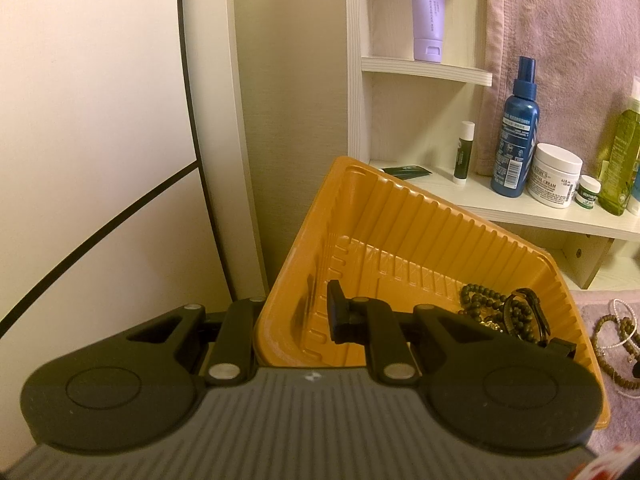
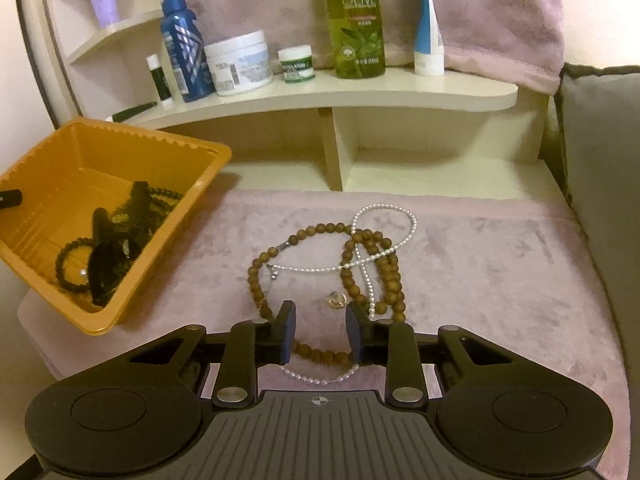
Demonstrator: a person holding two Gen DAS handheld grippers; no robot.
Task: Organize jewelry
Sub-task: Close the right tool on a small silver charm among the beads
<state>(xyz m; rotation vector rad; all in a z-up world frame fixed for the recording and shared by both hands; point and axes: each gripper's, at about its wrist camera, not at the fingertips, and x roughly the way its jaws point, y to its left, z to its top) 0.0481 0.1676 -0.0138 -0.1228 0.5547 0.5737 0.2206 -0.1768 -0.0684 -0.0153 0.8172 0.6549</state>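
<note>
An orange ribbed plastic tray [image 1: 404, 216] [image 2: 52, 148] is tilted up off the pink cloth. My left gripper [image 1: 296, 316] is shut on the tray's near left wall, one finger [image 1: 338, 314] inside, the other hidden outside. Dark bead bracelets and a black strap [image 1: 500, 312] [image 2: 116, 240] lie in the tray's low corner. On the pink cloth lie a brown wooden bead necklace [image 2: 352, 264], a white pearl necklace [image 2: 384, 216] tangled over it, and a small clear pendant [image 2: 337, 300]. My right gripper [image 2: 320, 332] is open, low over the near part of the brown necklace.
A white shelf unit [image 2: 360, 92] stands behind with a blue spray bottle [image 2: 180, 44], a white cream jar [image 2: 240, 62], a small green-labelled jar [image 2: 297, 65], an olive bottle [image 2: 356, 20] and a lip balm [image 1: 462, 152]. A pink towel [image 1: 560, 40] hangs above. A grey cushion [image 2: 600, 160] is at the right.
</note>
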